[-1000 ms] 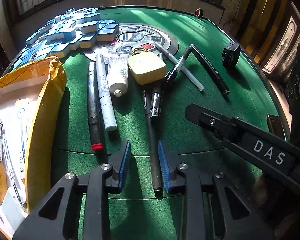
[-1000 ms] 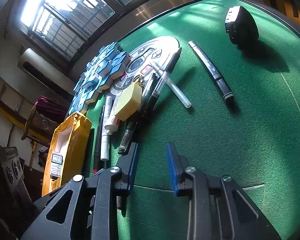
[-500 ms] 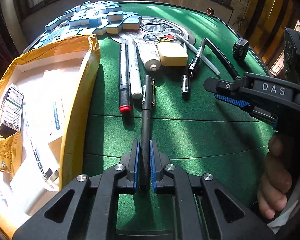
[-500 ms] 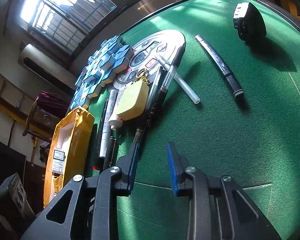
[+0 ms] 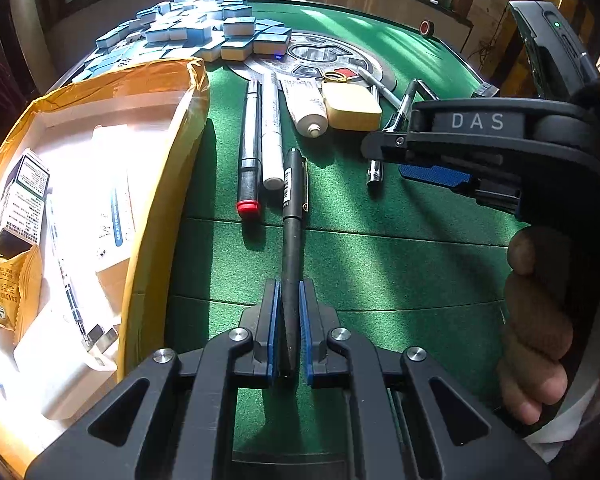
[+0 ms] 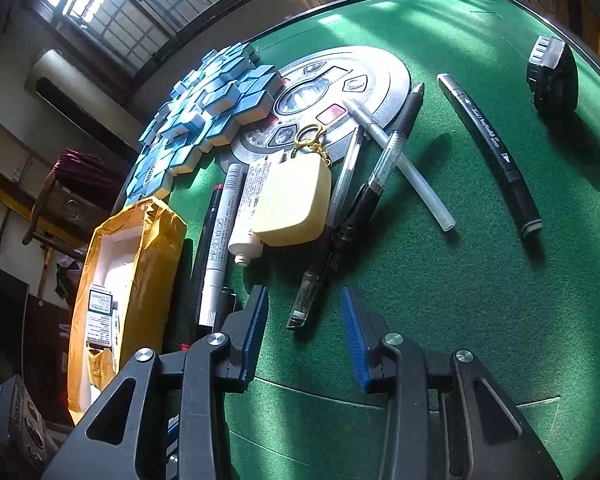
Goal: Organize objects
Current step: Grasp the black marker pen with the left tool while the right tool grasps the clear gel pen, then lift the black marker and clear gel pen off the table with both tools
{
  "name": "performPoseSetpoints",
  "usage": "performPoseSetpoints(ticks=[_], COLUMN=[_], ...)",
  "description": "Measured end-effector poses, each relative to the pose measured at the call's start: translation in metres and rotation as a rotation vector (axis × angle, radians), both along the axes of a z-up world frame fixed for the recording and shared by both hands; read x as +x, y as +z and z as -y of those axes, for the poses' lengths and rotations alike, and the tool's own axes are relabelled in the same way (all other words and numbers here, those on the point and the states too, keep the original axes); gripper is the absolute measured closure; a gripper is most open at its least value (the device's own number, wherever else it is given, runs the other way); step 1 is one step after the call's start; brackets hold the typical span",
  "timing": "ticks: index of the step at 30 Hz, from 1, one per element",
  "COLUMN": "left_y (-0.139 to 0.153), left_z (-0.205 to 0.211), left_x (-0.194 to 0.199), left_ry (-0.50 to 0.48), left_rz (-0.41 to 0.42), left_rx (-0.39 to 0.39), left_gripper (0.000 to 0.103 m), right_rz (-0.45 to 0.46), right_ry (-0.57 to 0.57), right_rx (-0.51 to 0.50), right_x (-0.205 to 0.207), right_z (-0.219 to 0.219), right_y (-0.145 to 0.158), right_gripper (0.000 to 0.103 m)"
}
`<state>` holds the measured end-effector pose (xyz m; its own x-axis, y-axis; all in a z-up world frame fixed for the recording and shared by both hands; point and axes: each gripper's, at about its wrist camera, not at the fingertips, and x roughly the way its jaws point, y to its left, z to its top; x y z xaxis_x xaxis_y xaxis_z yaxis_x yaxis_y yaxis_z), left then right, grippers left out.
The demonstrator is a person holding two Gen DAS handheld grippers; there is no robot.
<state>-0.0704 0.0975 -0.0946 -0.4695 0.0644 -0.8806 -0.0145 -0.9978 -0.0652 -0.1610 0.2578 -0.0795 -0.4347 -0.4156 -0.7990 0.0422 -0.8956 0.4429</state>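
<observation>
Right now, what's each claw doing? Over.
Left gripper shut on black pen. Right gripper open, empty, above clear pen. Nothing blocking yellow box.

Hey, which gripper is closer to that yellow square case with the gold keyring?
The right. The right gripper hovers open just short of the yellow case, by the pens beside it. The left gripper sits farther back, shut on the black pen.

Both wrist-mounted, low and near over green felt table (image 5: 380, 264) — sharing pen cluster, yellow case (image 6: 290, 204).
</observation>
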Motion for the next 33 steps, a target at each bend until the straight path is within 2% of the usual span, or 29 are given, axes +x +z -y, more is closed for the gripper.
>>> performPoseSetpoints(ticks=[3, 7, 16, 20, 25, 27, 29, 33], left_y=[0.0, 0.0, 0.0, 0.0, 0.0, 0.0, 0.0, 0.003], left_z=[0.001, 0.0, -0.004, -0.005, -0.006, -0.007, -0.007, -0.002], left_x=[0.001, 0.003, 0.007, 0.007, 0.006, 0.008, 0.012, 0.017], left_ry=[0.003, 0.002, 0.001, 0.003, 0.003, -0.003, -0.014, -0.01], left_rz=[-0.001, -0.003, -0.005, -0.004, -0.002, -0.001, 0.006, 0.012], left_rx=[0.008, 0.001, -0.024, -0.033, -0.045, -0.055, -0.047, 0.007], left_gripper=[0.096, 0.096, 0.096, 0.096, 0.095, 0.095, 0.096, 0.095], right_rz=[-0.008, -0.018, -0.028, -0.034, -0.055, -0.086, -0.113, -0.143], right_ry=[0.014, 0.011, 0.047, 0.083, 0.103, 0.102, 0.106, 0.1], right_rx=[0.079, 0.162, 0.107, 0.09, 0.095, 0.106, 0.102, 0.102], right_x=[-0.001, 0.005, 0.056, 0.087, 0.102, 0.102, 0.099, 0.092], right_z=[0.014, 0.021, 0.002, -0.009, -0.013, -0.012, -0.01, -0.007], right_y=[-0.001, -0.001, -0.002, -0.003, 0.001, 0.005, 0.009, 0.012], right_gripper=[0.071, 0.089, 0.091, 0.092, 0.091, 0.087, 0.074, 0.072])
